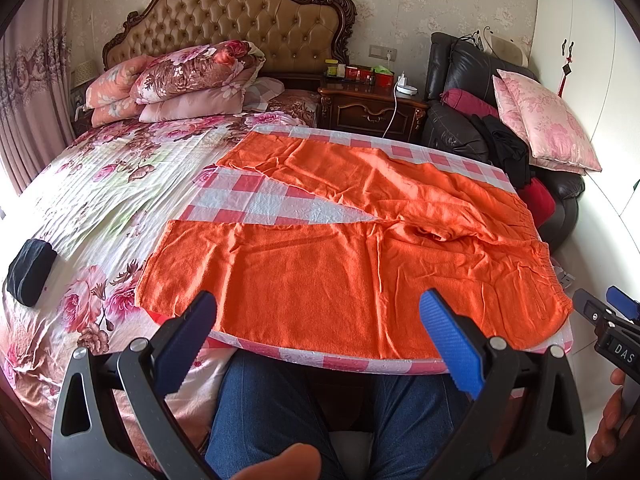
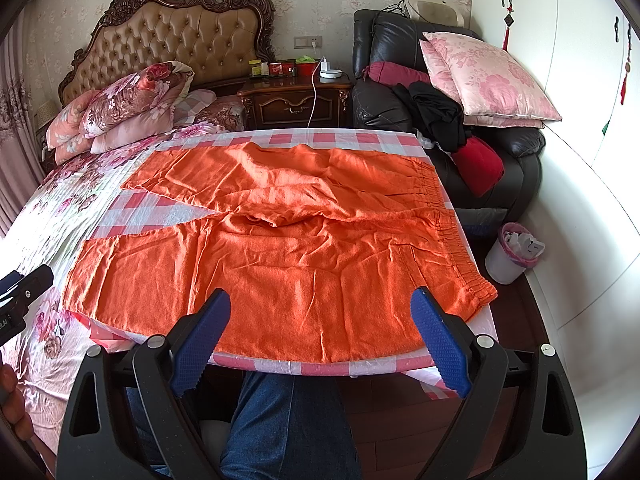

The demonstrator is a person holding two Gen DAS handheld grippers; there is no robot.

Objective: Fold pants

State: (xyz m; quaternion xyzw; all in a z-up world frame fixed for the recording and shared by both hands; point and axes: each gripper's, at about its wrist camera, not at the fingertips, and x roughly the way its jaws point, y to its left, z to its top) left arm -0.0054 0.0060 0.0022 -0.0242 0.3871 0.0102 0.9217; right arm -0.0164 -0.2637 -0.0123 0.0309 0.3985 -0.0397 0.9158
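Observation:
Orange pants (image 1: 360, 248) lie spread flat on a red and white checked board (image 1: 248, 196), waistband to the right, both legs pointing left and splayed apart. They show in the right wrist view too (image 2: 288, 248), on the same board (image 2: 132, 208). My left gripper (image 1: 320, 332) is open and empty, held above the near hem side of the pants. My right gripper (image 2: 320, 328) is open and empty, above the near edge by the waistband. The right gripper also shows at the right edge of the left wrist view (image 1: 608, 320).
The board rests on a floral bed (image 1: 100, 184) with pillows (image 1: 188, 76) at the headboard. A black object (image 1: 30, 276) lies on the bed at left. A nightstand (image 2: 296, 100), a black armchair (image 2: 440, 120) with cushions, and a white bin (image 2: 512, 252) stand to the right. My knees (image 1: 280, 420) are under the board.

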